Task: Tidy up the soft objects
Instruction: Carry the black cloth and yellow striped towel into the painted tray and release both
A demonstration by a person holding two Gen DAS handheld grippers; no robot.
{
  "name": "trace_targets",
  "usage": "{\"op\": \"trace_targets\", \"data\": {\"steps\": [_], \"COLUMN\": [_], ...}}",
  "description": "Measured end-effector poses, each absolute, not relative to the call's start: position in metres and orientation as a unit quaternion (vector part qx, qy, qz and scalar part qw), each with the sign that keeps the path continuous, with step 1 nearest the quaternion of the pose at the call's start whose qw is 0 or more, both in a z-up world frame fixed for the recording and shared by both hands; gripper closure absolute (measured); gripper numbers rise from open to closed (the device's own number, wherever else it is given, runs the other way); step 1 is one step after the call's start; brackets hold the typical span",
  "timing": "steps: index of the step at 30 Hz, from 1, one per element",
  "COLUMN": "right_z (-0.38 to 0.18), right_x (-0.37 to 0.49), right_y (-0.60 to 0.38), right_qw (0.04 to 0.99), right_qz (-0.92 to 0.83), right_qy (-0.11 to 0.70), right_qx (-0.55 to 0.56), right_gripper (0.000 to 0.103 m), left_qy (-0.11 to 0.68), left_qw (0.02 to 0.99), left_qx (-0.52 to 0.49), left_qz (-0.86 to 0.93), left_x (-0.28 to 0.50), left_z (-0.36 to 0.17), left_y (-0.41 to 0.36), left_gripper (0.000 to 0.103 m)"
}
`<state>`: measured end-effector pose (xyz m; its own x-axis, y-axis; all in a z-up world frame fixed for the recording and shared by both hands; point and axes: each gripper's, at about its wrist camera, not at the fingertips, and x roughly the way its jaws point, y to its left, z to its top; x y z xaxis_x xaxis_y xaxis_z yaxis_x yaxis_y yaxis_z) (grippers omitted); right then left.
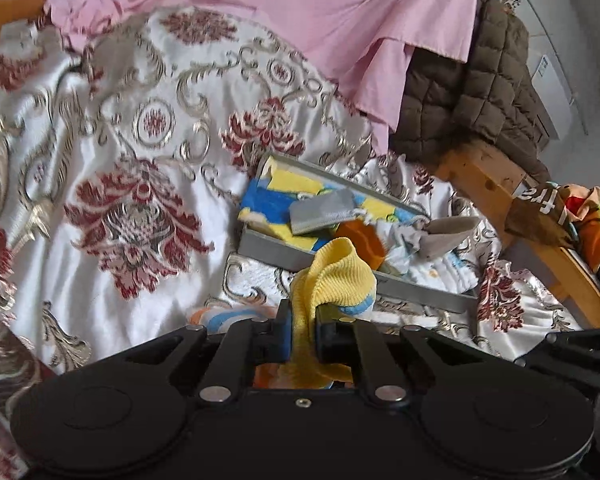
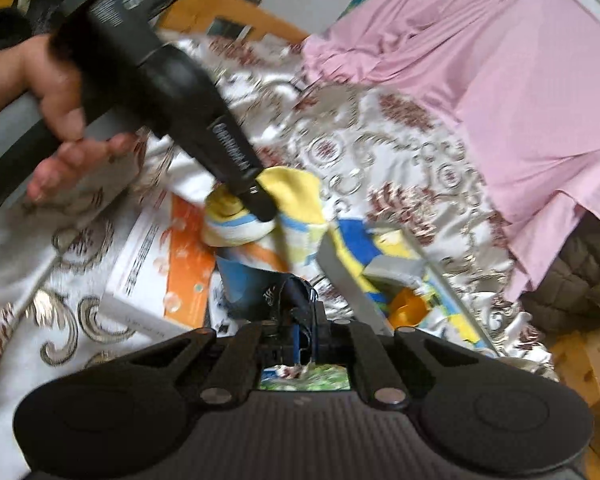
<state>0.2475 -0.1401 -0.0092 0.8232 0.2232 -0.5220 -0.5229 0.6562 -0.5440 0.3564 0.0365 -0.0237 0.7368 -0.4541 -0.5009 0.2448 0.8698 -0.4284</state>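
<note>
My left gripper (image 1: 302, 320) is shut on a yellow sock (image 1: 332, 272) with a blue and white band, lifted off the bedspread. In the right wrist view a hand holds that gripper (image 2: 260, 204), and the yellow sock (image 2: 296, 188) bunches at its tip. My right gripper (image 2: 304, 320) is shut on a dark navy sock (image 2: 284, 292) with white stripes. Just beyond both lies a grey tray (image 1: 268, 250) holding a blue and yellow towel (image 1: 268, 204), a grey pouch (image 1: 324, 210), an orange item (image 1: 362, 240) and a grey sock (image 1: 440, 234).
A white bedspread (image 1: 100, 128) with red flowers covers the bed. A pink sheet (image 1: 340, 12) and a brown quilted jacket (image 1: 480, 92) lie at the far side. The wooden bed frame (image 1: 484, 176) runs on the right. A white and orange box (image 2: 160, 272) lies near the grippers.
</note>
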Motion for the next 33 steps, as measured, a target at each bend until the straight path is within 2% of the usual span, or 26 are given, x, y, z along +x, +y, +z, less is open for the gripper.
{"op": "trace_targets", "data": {"steps": [8,18,24,33], "right_z": [0.035,0.037,0.044,0.047], "right_x": [0.233,0.246,0.292,0.384], "right_y": [-0.179,-0.243,-0.269,-0.297], "right_qw": [0.926,0.955,0.97,0.98], "right_qz": [0.199,0.17,0.161,0.116], "right_qy": [0.171,0.151,0.142,0.129], "right_qx": [-0.27,-0.19,-0.115,-0.099], "right_gripper": [0.098,0.097,0.097,0.097], "left_qy": [0.274,0.259,0.26,0.24], "left_qw": [0.932,0.936,0.935,0.938], "left_qx": [-0.161,-0.165,-0.165,-0.169], "left_qz": [-0.172,-0.17,-0.173,-0.184], "left_x": [0.323,0.326,0.365,0.461], "left_z": [0.021,0.068,0.081,0.084], "left_y": [0.03,0.002,-0.025,-0.071], "left_gripper": [0.092,0.092,0.092,0.092]}}
